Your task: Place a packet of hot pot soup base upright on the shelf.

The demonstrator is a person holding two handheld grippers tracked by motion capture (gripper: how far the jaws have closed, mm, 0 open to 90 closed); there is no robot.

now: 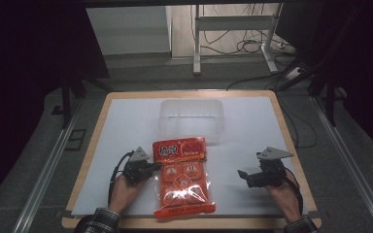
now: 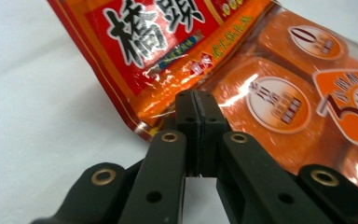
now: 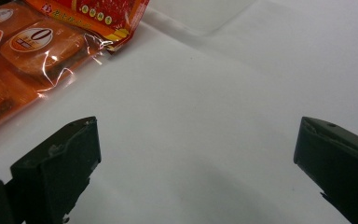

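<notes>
- The left gripper point(image 1: 151, 167), at the left of the high view, has its jaws pressed together at the left edge of the snack bag point(image 1: 183, 175); its own view shows the pads meeting over the crinkled edge film, though whether film is caught between them I cannot tell.
- The snack bag lies flat on the desk point(image 1: 92, 160), between the two grippers, lengthwise toward the person. It has a red header with large characters and a glossy orange body through which individually wrapped round pieces show.
- The left gripper view makes the header print and white oval labels readable; from above they are blurred.
- A clear plastic bin point(image 1: 191, 119) stands just behind the bag.
- The right gripper point(image 1: 245, 175) rests well apart from the bag, jaws spread wide over bare white sheet.
- The desk is wood-rimmed under white covering; beyond it lie grey floor, cables and a metal stand.
</notes>
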